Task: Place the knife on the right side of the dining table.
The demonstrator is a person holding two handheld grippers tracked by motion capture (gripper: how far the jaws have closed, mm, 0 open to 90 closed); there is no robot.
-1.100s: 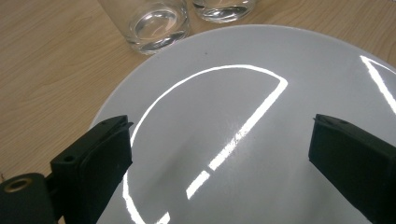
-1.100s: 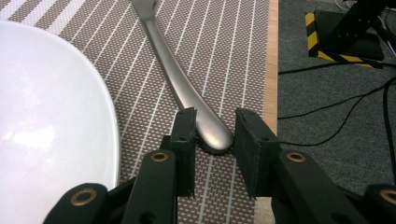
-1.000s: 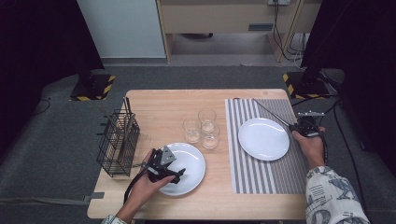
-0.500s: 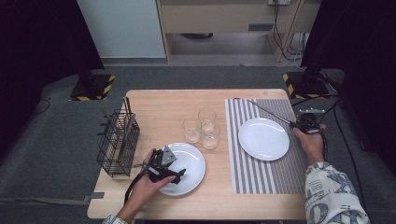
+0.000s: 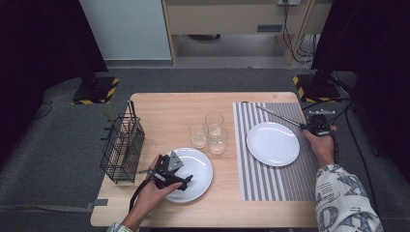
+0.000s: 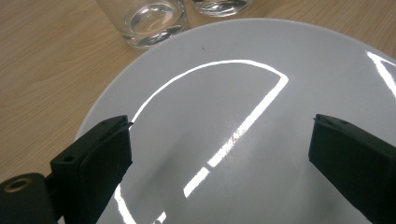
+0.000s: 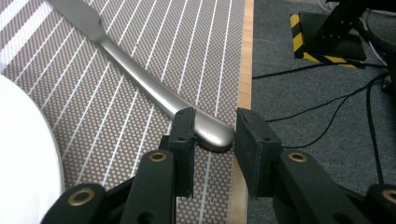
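My left gripper (image 5: 183, 180) hovers over the near-left white plate (image 5: 200, 166), open, with nothing between its fingers. In the left gripper view the left gripper (image 6: 222, 123) has its jaws wide apart above the glossy plate (image 6: 243, 93). A long silver knife (image 5: 275, 115) lies slantwise across the far right of the striped placemat (image 5: 270, 179). My right gripper (image 5: 309, 126) is at the knife's handle end by the table's right edge. In the right gripper view the right gripper (image 7: 215, 114) is shut on the rounded handle end of the knife (image 7: 140, 74).
A second white plate (image 5: 273, 143) sits on the placemat just left of the knife. Three empty glasses (image 5: 209, 131) stand mid-table. A black wire basket (image 5: 122, 147) with cutlery stands at the left edge. Cables (image 7: 327, 70) run over the grey floor to the right.
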